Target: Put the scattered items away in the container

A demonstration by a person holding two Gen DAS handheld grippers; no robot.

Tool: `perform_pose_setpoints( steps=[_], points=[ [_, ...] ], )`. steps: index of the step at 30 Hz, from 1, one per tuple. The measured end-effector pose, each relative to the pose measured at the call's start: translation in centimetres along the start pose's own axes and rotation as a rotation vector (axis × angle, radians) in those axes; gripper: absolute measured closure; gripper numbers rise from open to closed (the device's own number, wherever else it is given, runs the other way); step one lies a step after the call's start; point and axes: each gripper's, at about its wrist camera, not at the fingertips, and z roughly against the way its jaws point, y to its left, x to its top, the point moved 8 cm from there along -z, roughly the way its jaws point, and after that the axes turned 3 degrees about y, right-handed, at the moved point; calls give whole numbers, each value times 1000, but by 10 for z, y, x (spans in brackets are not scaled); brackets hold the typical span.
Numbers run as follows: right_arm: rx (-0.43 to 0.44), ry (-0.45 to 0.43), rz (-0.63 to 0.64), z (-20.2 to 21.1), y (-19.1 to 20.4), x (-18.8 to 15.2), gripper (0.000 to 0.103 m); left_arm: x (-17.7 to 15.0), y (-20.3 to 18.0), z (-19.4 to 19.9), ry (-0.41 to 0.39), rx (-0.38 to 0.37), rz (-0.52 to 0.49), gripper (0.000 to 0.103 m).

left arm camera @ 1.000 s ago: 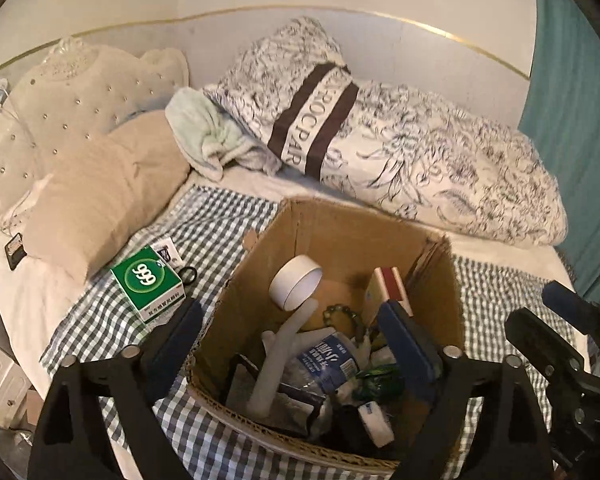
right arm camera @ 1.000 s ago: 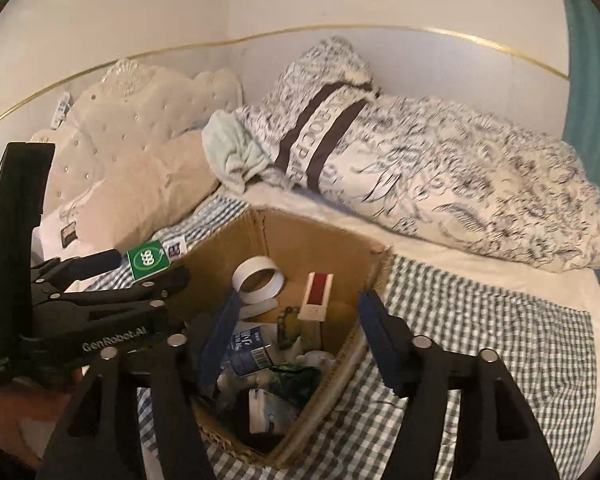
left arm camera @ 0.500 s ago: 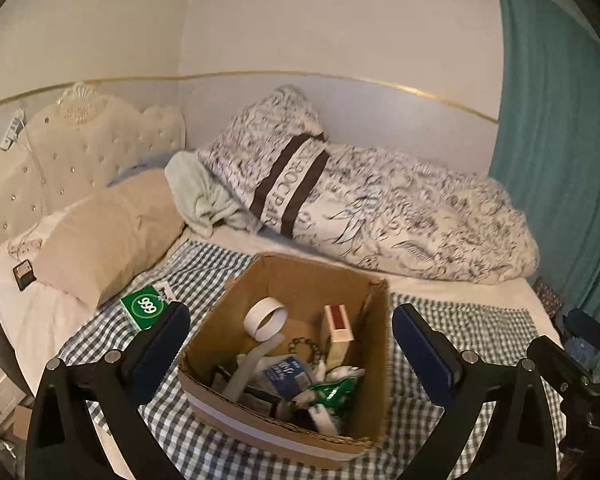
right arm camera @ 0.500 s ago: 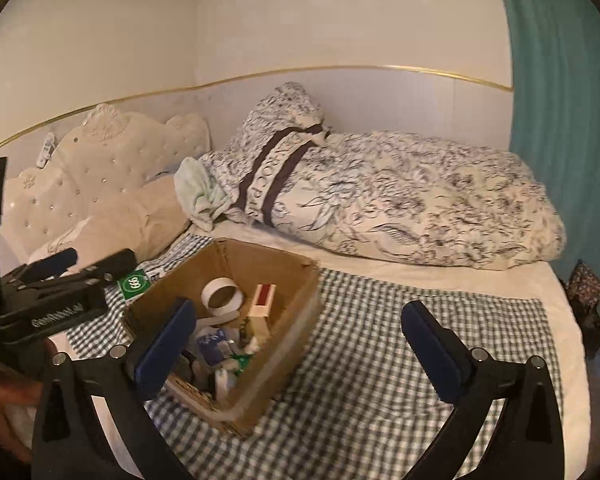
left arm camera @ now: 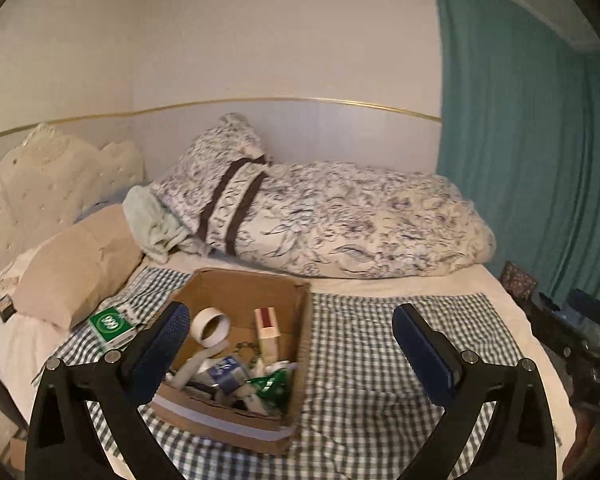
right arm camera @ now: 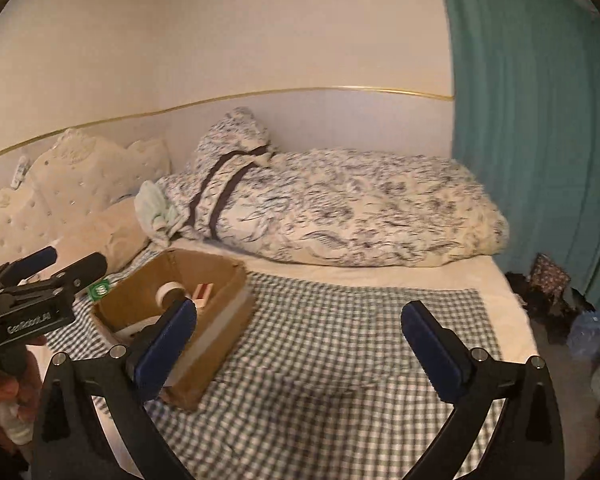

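Note:
A cardboard box [left arm camera: 240, 428] stands on the checked blanket [left arm camera: 380, 360], holding a tape roll [left arm camera: 210, 326], a red-and-cream box [left arm camera: 267, 330], a blue-labelled bottle [left arm camera: 226, 372] and a green packet [left arm camera: 270, 384]. A green box [left arm camera: 110, 324] lies on the blanket left of it. My left gripper [left arm camera: 290, 344] is open and empty, held back above the box's right side. My right gripper [right arm camera: 298, 332] is open and empty over the blanket, right of the cardboard box [right arm camera: 204, 344]. The left gripper [right arm camera: 52, 268] also shows at the left of the right wrist view.
A patterned duvet [left arm camera: 340, 220] and pillow lie along the wall. A beige pillow [left arm camera: 76, 264] and a tufted headboard [left arm camera: 40, 184] are at the left. A teal curtain [left arm camera: 540, 160] hangs at the right, with bags on the floor [right arm camera: 552, 292] below it.
Both grippers have pulled back and up from the box and opened wider. The box now looks smaller and lies further left in both views.

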Motion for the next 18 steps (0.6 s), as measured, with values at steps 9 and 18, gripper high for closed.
perform_pose_setpoints(
  steps=[9, 18],
  points=[
    [-29, 16, -85, 17, -57, -21, 0, -9, -58, 4, -6, -64, -75, 0],
    [-78, 13, -111, 31, -100, -36, 0, -25, -94, -18, 65, -106, -59, 0]
  ],
)
